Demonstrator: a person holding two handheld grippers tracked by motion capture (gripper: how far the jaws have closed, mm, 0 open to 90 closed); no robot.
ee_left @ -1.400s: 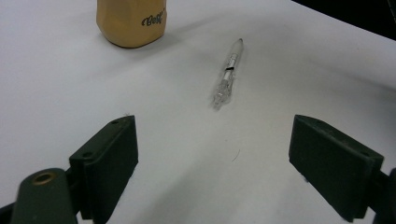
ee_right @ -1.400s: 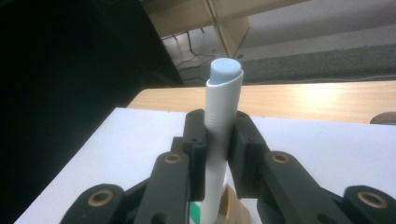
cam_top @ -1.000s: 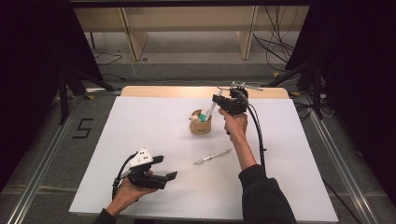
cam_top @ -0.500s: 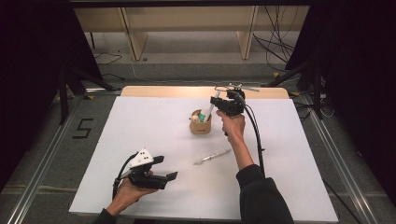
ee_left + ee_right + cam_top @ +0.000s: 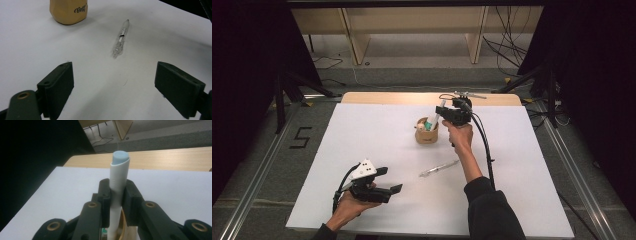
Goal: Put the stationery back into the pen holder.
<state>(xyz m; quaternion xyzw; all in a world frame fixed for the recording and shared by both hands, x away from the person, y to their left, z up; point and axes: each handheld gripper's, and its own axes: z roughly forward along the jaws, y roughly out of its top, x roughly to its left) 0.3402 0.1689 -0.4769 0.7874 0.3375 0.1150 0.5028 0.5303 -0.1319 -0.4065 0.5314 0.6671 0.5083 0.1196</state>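
A tan cup (image 5: 427, 135) stands mid-table on the white sheet, with a few items sticking out of it. My right gripper (image 5: 443, 111) hovers just right of the cup and above it, shut on a white marker (image 5: 119, 177) with a pale blue end. The marker stands upright between the jaws, and its lower end reaches down to the cup's rim (image 5: 123, 220). A clear pen (image 5: 439, 168) lies flat on the sheet in front of the cup. My left gripper (image 5: 387, 181) rests low at the front left, open and holding nothing. It points toward the clear pen (image 5: 120, 37) and the cup (image 5: 68, 11).
The white sheet (image 5: 362, 130) covers most of the table, and a strip of bare wood (image 5: 392, 98) shows along the far edge. Wooden shelving (image 5: 412, 30) stands on the floor beyond. A black cable (image 5: 484, 145) trails down along the right forearm.
My right gripper has sunk very slightly over the cup with the marker still in its jaws. The left gripper and the clear pen have stayed where they were.
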